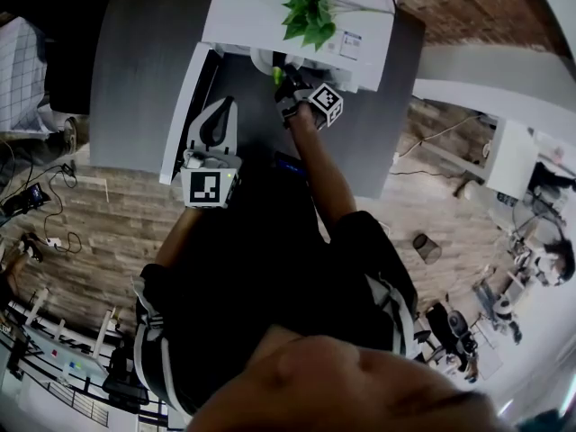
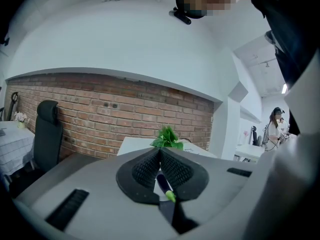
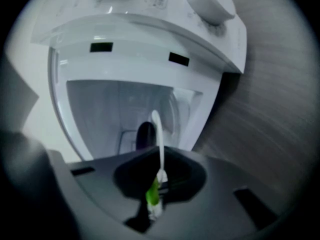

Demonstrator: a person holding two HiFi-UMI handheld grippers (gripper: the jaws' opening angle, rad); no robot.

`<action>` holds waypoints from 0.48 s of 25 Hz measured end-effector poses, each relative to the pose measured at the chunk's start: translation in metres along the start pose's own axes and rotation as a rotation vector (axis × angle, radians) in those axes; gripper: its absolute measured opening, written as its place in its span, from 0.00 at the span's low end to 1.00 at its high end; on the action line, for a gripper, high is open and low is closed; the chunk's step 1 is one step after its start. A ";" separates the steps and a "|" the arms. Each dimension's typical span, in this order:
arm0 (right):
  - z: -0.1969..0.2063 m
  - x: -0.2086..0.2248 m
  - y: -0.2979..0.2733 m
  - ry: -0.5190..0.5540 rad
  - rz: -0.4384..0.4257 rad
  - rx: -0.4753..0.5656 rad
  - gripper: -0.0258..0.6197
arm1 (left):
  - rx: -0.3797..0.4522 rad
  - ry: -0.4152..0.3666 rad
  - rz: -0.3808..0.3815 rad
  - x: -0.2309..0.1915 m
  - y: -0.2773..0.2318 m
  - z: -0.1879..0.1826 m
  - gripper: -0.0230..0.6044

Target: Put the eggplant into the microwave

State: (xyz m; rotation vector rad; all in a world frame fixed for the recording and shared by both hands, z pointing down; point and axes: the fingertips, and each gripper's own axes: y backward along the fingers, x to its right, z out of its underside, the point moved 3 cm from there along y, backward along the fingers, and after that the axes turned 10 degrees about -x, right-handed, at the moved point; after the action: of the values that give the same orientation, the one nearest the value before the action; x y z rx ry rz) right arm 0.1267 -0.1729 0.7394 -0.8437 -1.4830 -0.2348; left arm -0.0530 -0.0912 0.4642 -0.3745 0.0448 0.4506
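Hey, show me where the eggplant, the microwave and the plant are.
eggplant [image 3: 153,194], right gripper view, on its green stem.
microwave [image 3: 140,54], right gripper view, on its white front frame.
plant [image 1: 308,9], head view, on its leaves.

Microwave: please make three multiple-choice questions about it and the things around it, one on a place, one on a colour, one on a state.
1. Where does the green plant stand? A. on the floor B. on top of the microwave C. inside it
2. What colour is the microwave's housing? A. white B. black C. red
3. How is the right gripper? A. open and empty B. shut on the eggplant C. shut on a door handle
Answers: 1 B, its leaves lie over the white top; 2 A, its top and front show white; 3 B, the green stem sits pinched between its jaws.
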 end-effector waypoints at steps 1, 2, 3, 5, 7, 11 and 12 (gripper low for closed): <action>-0.002 0.001 -0.002 -0.001 0.003 0.002 0.10 | -0.002 0.004 -0.001 0.000 -0.001 0.001 0.09; -0.005 0.002 -0.004 0.000 0.002 0.006 0.10 | -0.006 0.009 -0.002 -0.001 -0.002 0.002 0.09; -0.007 0.003 -0.006 0.001 0.001 0.009 0.10 | -0.011 0.011 -0.003 -0.002 -0.003 0.003 0.09; -0.011 0.005 -0.011 0.002 0.000 0.018 0.10 | -0.017 0.010 -0.004 -0.004 -0.004 0.004 0.09; -0.015 0.005 -0.015 0.009 -0.005 0.022 0.10 | -0.020 0.014 -0.006 -0.005 -0.004 0.003 0.09; -0.019 0.005 -0.023 0.011 -0.002 0.019 0.10 | -0.015 0.012 -0.010 -0.007 -0.008 0.002 0.09; -0.019 0.005 -0.025 0.006 0.003 0.021 0.10 | -0.015 0.010 -0.009 -0.007 -0.008 0.002 0.09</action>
State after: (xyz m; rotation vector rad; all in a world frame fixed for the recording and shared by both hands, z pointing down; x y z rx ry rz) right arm 0.1272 -0.2005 0.7548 -0.8282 -1.4757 -0.2193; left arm -0.0555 -0.1002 0.4699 -0.3912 0.0496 0.4407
